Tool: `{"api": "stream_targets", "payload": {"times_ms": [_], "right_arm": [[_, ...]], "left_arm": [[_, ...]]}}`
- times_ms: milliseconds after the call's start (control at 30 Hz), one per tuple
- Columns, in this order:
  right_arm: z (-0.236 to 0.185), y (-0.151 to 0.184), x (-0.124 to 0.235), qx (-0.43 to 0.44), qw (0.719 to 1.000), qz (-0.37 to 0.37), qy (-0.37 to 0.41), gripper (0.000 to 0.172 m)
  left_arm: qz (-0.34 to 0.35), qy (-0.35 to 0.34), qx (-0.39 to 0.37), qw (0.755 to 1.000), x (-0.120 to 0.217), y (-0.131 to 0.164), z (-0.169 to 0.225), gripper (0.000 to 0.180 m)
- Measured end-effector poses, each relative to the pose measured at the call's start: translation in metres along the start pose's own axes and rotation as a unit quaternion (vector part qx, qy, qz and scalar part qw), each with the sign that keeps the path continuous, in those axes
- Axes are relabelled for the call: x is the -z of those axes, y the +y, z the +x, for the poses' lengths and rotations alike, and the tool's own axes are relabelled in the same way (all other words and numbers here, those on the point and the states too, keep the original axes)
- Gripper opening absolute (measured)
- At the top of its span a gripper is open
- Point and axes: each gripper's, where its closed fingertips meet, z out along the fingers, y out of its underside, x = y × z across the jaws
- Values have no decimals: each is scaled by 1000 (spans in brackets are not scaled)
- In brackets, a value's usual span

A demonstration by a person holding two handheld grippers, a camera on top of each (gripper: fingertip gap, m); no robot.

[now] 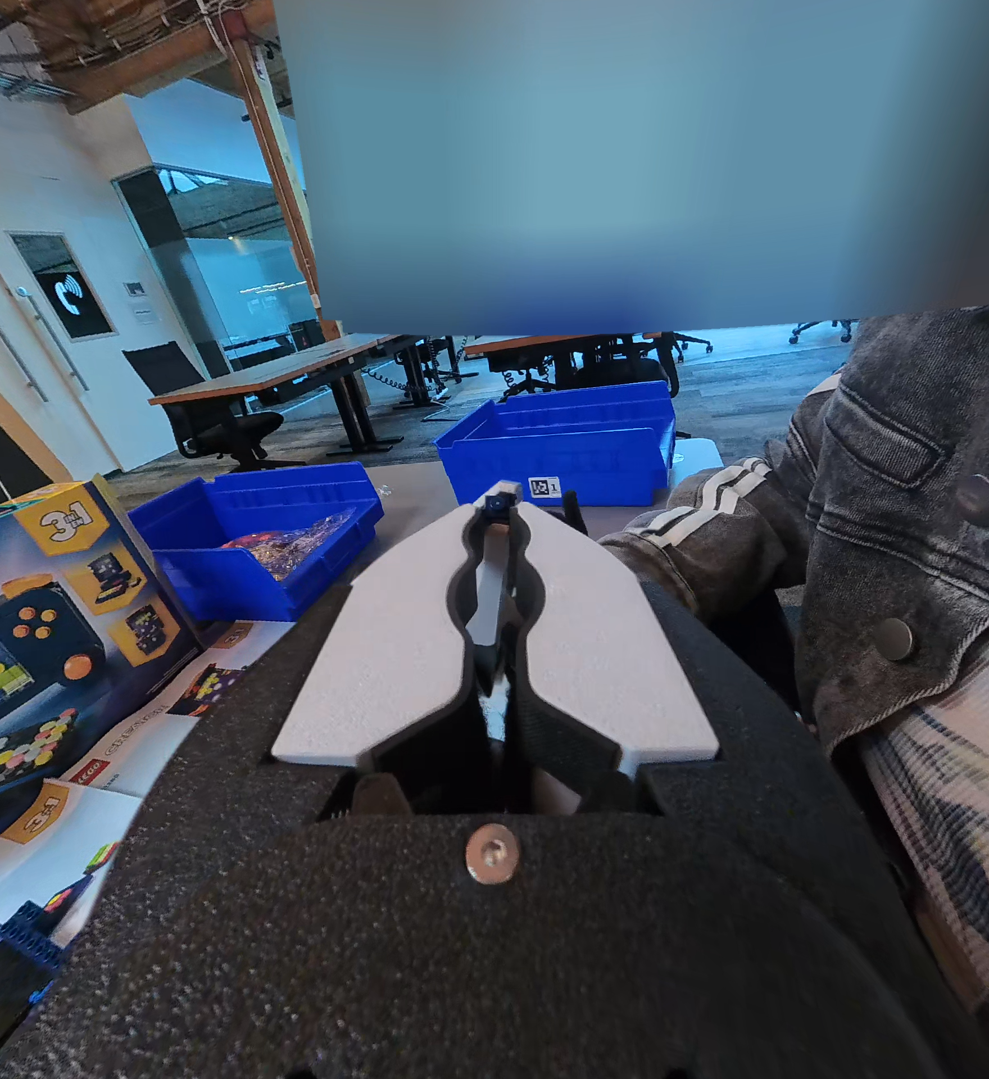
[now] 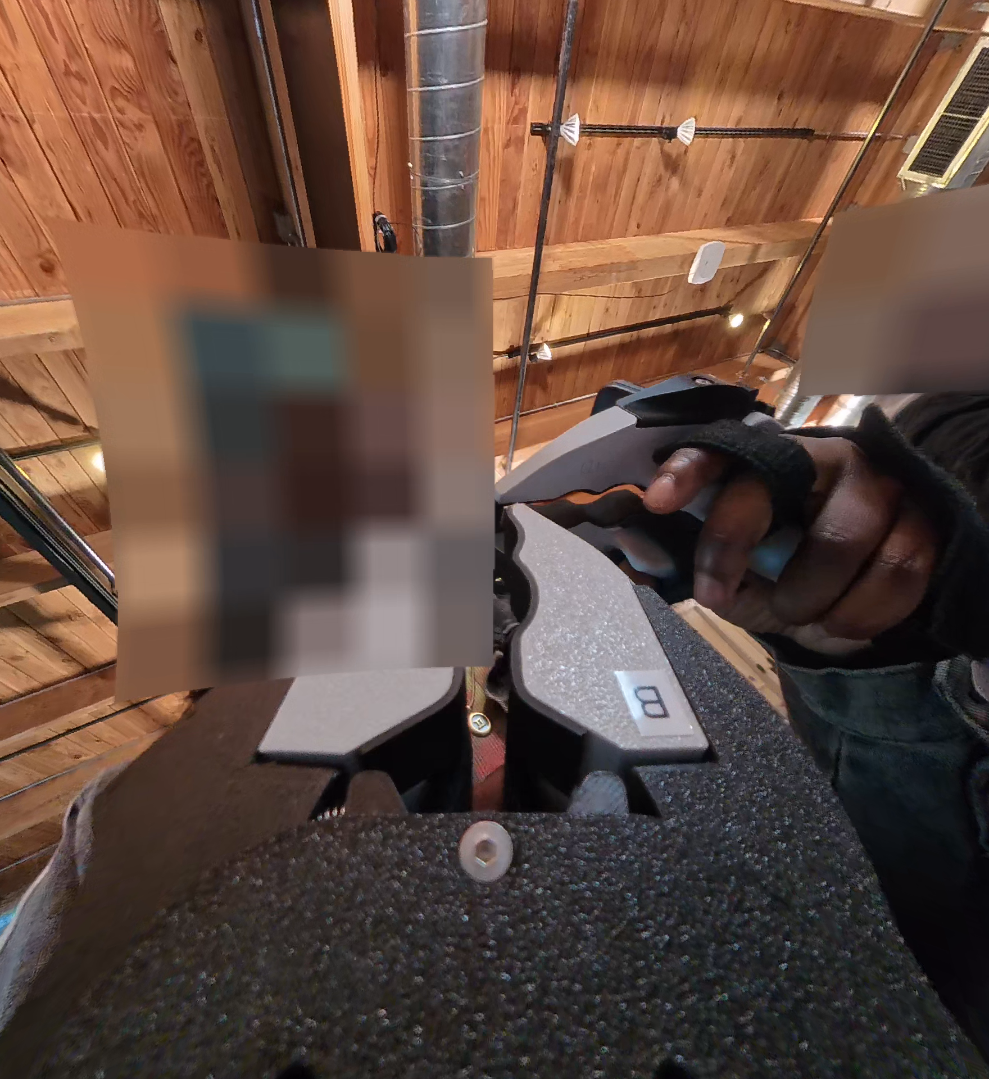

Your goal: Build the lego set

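Observation:
In the left wrist view my left gripper (image 1: 498,511) is shut on a small dark blue brick piece (image 1: 498,503) at its tips, above the table. The right gripper (image 1: 509,489) rises through the narrow space between my left fingers, and its grey tip sits against the same piece. In the right wrist view my right gripper (image 2: 501,517) points up at the wooden ceiling with its fingers (image 2: 574,590) close together. A mosaic patch hides its left finger and tips. The left gripper (image 2: 504,496), held by a gloved hand (image 2: 801,525), meets it tip to tip from the right.
A blue bin (image 1: 235,502) with clear plastic bags (image 1: 299,540) stands left of centre. A second blue bin (image 1: 562,461) with a marker tag stands behind the tips. A toy box (image 1: 54,590), booklets (image 1: 130,730) and a dark brick build (image 1: 13,946) lie at left. A jacket sleeve (image 1: 714,525) is at right. Only a small space, under 4 cm, lies between the two pairs of fingers.

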Motion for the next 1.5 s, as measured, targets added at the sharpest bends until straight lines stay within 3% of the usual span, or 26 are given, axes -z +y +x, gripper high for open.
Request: {"api": "stream_targets", "payload": {"times_ms": [100,200,267,367,433,533,633,767,967,1233,1500], "right_arm": [[1,2,3,45,998,-31,35,9],[3,-5,11,163,976,-72,124,17],[9,-14,22,274,929,-112,224,17],[25,-24,44,393,816,-189,381,12],[27,-25,44,412,792,-200,403,11],[31,-22,45,376,814,-190,400,13],[32,-23,49,352,832,-176,391,11],[40,-21,54,345,824,-190,407,12],[39,-21,54,335,837,-181,394,4],[27,-15,44,180,935,-111,286,3],[28,-10,41,144,949,-106,260,3]], "left_arm": [[-10,2,-8,1000,1,3,1,7],[-28,-27,-37,999,4,7,-3,7],[-73,-72,-90,991,7,19,-13,8],[-161,-147,-206,954,13,39,-29,7],[-193,-165,-264,931,12,47,-31,7],[-217,-165,-294,916,7,56,-29,7],[-218,-161,-291,917,6,59,-28,7],[-216,-164,-291,917,7,58,-29,7],[-215,-160,-290,919,7,60,-28,7],[-153,-145,-253,944,7,51,-23,12],[-108,-119,-231,960,6,44,-14,9]]}}
